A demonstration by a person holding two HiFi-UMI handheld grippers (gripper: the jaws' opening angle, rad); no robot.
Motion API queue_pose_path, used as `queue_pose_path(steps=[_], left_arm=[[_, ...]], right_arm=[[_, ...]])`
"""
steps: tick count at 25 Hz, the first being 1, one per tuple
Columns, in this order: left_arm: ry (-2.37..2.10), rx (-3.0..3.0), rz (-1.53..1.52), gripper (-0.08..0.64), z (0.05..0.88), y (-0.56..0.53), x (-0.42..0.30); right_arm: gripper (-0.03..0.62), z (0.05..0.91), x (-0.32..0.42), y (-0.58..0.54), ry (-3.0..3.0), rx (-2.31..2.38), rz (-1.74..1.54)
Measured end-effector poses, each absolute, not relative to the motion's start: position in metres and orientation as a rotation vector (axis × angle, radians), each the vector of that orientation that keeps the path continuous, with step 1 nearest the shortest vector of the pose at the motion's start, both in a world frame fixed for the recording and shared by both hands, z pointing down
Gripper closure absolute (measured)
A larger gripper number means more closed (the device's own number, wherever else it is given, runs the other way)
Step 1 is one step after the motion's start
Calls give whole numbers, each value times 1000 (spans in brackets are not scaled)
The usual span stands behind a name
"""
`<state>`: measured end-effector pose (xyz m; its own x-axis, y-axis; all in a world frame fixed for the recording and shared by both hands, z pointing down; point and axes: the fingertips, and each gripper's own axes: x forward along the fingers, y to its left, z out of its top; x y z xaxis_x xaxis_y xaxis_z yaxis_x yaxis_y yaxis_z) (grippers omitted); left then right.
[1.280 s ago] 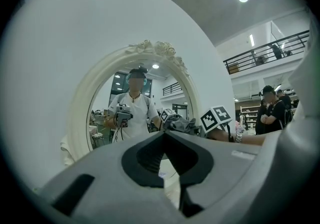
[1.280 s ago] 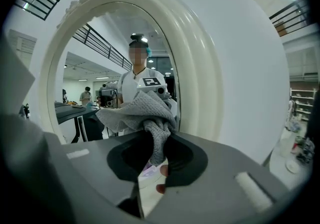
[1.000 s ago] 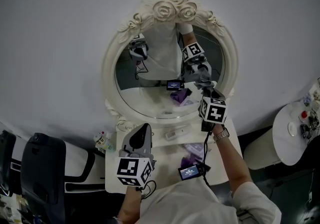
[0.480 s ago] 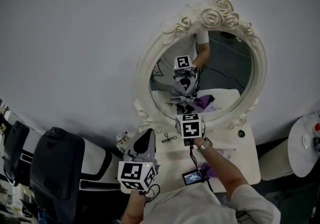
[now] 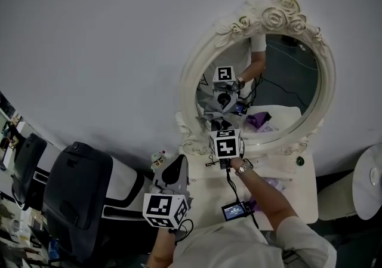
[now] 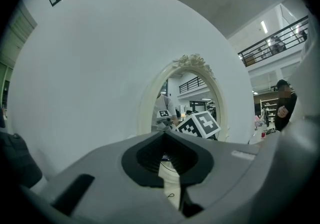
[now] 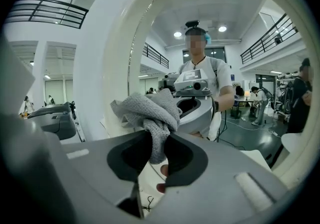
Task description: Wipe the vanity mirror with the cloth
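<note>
My right gripper (image 5: pixel 218 122) is up at the vanity mirror (image 5: pixel 286 82), near the lower left of the glass in the head view. Its fingers (image 7: pixel 175 148) are clenched on the grey cloth (image 7: pixel 150 111). The cloth bunches out ahead of them in a loose wad. In the head view the wad (image 5: pixel 213 115) meets its own reflection, so I judge it is touching the glass just inside the cream frame (image 5: pixel 194 76).

My left gripper (image 5: pixel 173 166) hangs low over the white worktop (image 5: pixel 209 192), well apart from the mirror. In the left gripper view its fingers (image 6: pixel 200 160) are pressed together on nothing.

The step in hand, as I read it, is the wiping stroke itself. To do it well I should make sure only cloth meets the glass: the wad is small and the hard fingertips sit close behind it, so a steep angle could scrape them on the surface. I would press lightly and evenly and sweep in overlapping passes across the oval. I would turn short of the carved frame, where the knit could snag on the roses and scrolls. Most of the glass lies to the upper right of the cloth, so the strokes should work that way. The left gripper is best left low, off the mirror.
</note>
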<state>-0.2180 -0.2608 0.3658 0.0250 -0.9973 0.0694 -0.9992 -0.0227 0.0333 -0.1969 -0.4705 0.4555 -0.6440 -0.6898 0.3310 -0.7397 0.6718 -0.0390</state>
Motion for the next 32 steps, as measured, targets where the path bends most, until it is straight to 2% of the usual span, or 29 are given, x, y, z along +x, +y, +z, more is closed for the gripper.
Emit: queue_pose_path(steps=[7, 20, 26, 32], left_arm=[[-2070, 2255, 56, 558, 371, -280, -173], [-1849, 2423, 79, 558, 382, -328, -53], [-1819, 2437, 52, 558, 384, -338, -24], [-1830, 2392, 40, 558, 392, -340, -25]], right_arm=[[520, 456, -134, -494, -2567, 1229, 246], [515, 463, 60, -552, -2385, 1544, 285], [514, 469, 113, -567, -2323, 1605, 275], [522, 473, 140, -576, -2259, 1662, 276]])
